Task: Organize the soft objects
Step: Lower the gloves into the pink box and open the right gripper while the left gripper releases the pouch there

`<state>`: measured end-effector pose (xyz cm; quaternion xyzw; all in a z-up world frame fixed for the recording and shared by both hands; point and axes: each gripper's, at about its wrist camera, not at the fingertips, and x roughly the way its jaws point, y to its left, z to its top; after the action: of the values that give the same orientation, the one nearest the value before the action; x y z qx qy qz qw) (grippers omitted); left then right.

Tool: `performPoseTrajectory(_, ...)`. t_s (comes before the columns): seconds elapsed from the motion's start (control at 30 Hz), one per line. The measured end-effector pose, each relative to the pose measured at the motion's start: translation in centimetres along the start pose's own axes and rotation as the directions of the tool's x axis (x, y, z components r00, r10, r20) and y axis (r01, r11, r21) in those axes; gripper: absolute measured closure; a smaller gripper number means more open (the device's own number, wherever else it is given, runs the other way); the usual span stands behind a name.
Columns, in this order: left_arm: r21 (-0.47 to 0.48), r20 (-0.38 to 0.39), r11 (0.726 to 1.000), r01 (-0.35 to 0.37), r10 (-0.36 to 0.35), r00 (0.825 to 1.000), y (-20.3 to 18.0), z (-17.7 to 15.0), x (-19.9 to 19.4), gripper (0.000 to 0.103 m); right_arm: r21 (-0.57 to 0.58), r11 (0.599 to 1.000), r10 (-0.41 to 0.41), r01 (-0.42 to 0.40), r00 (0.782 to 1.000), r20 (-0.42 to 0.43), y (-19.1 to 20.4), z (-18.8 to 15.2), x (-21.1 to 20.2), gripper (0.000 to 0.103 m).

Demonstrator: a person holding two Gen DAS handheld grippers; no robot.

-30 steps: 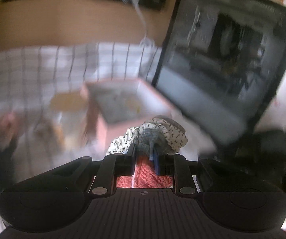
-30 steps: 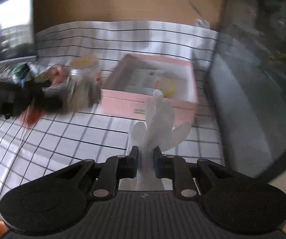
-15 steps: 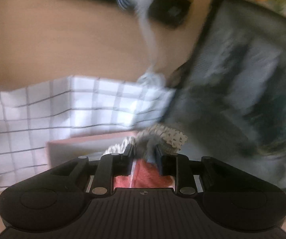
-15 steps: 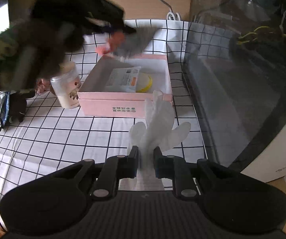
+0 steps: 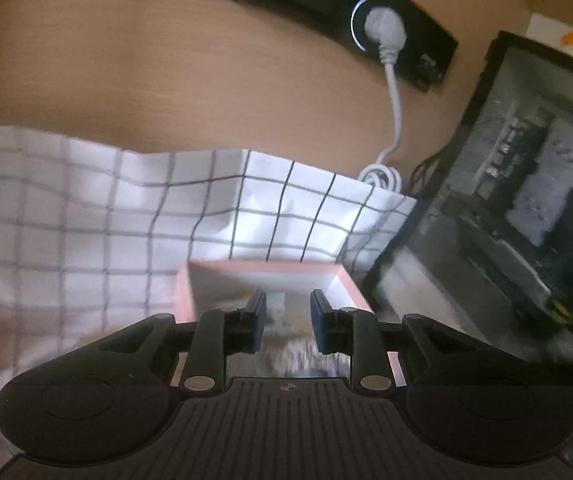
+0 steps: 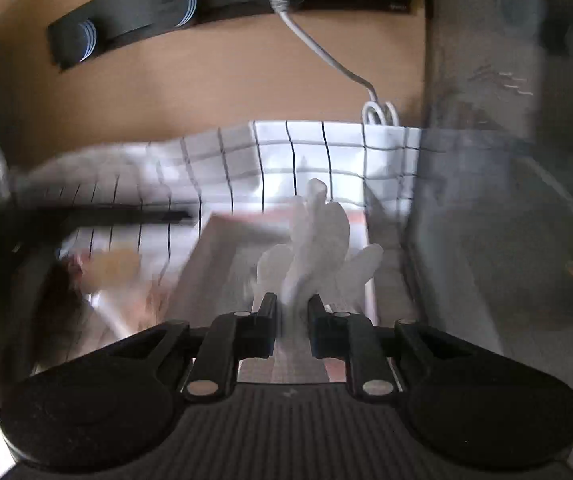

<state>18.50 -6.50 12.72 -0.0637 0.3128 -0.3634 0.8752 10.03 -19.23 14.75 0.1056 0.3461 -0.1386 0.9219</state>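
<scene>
White, limp fabric glove (image 6: 318,240) is pinched in the right gripper (image 6: 292,312), hanging above the pink cardboard box (image 6: 214,248), probably for dropping in. Left gripper (image 5: 284,322), over that box (image 5: 342,276), has just parted its jaws, which stand empty with a blurred patterned bundle (image 5: 292,350) below them.

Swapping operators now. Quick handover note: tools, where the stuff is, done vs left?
Left tool: open, nothing between the pads; jaws just parted over the pink box and the patterned cloth it carried is gone, probably dropped in, though the view is too blurred to confirm.
Right tool: shut on a white cloth, held in front of the pink box.
Left to do: put the white cloth in the box.
</scene>
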Motion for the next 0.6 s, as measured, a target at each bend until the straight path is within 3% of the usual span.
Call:
performPoseTrajectory(0.17, -0.031, -0.02, 0.998, -0.048, 0.047, 0.999, 1.8, -3.8, -5.5, 0.076, 0.088, 0.996, 0.004, 0.005, 0.995, -0.095, -0.2, 3.3, 9.0, 0.087)
performPoseTrajectory(0.3, -0.073, -0.043, 0.987, -0.145, 0.142, 0.989, 5.0, -6.5, -10.0, 0.076, 0.106, 0.993, -0.025, 0.055, 0.964, -0.266, -0.3, 1.9, 15.3, 0.087)
performPoseTrajectory(0.4, -0.096, -0.067, 0.965, -0.243, 0.238, 0.969, 8.0, -8.5, -12.9, 0.076, 0.164, 0.986, -0.001, 0.042, 0.97, -0.242, -0.6, 1.1, 15.1, 0.084)
performPoseTrajectory(0.47, -0.149, -0.094, 0.943, -0.299, 0.287, 0.953, 10.2, -9.2, -13.7, 0.076, 0.185, 0.983, 0.031, 0.018, 0.965, -0.259, -0.8, 0.8, 14.8, 0.078)
performPoseTrajectory(0.6, -0.218, -0.085, 0.882, -0.417, 0.408, 0.909, 13.6, -9.5, -15.0, 0.076, 0.24, 0.971, 0.065, -0.006, 0.968, -0.241, -0.9, 0.0, 12.8, 0.035)
